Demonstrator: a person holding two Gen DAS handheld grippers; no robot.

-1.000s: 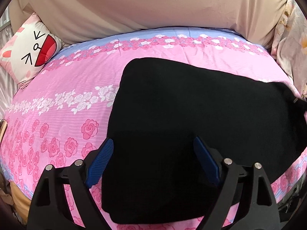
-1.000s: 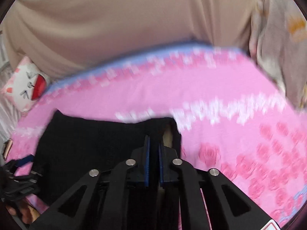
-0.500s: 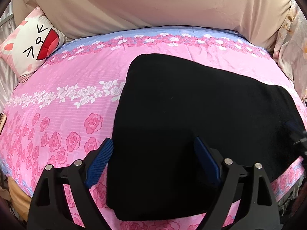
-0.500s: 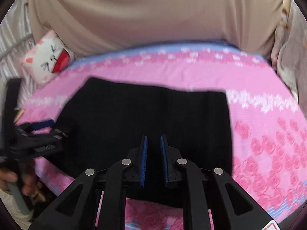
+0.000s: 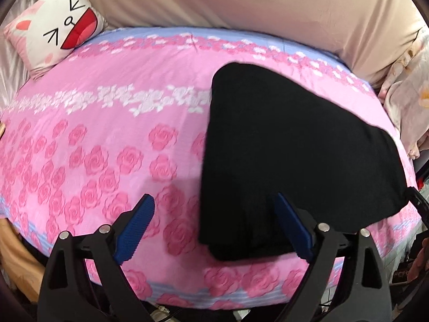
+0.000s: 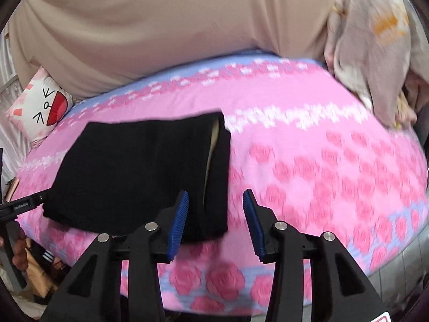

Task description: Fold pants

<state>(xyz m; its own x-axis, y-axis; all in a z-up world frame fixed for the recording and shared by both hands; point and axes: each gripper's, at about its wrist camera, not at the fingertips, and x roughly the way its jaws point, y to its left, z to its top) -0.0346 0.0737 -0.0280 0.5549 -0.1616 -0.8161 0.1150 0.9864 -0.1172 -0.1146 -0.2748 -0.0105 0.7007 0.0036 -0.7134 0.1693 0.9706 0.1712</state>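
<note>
The black pants [image 5: 295, 145] lie folded into a flat rectangle on the pink rose-print bed [image 5: 107, 139]. In the left wrist view my left gripper [image 5: 214, 228] is open and empty, its jaws straddling the pants' near left corner from above. In the right wrist view the pants [image 6: 139, 166] lie at centre left, with a pale lining showing at the waist opening on their right edge. My right gripper [image 6: 215, 221] is open and empty, just in front of the pants' near right corner. The left gripper shows at the left edge of the right wrist view [image 6: 21, 204].
A cat-face pillow [image 5: 56, 26] sits at the bed's far left corner. A beige headboard cover [image 5: 241, 2] runs along the back. A crumpled floral blanket [image 6: 375, 48] is piled at the far right. The bed's front edge lies right below both grippers.
My right gripper has opened, let go of the pants and drawn back to the right. My left gripper has shifted left, so the pants sit further right in its view.
</note>
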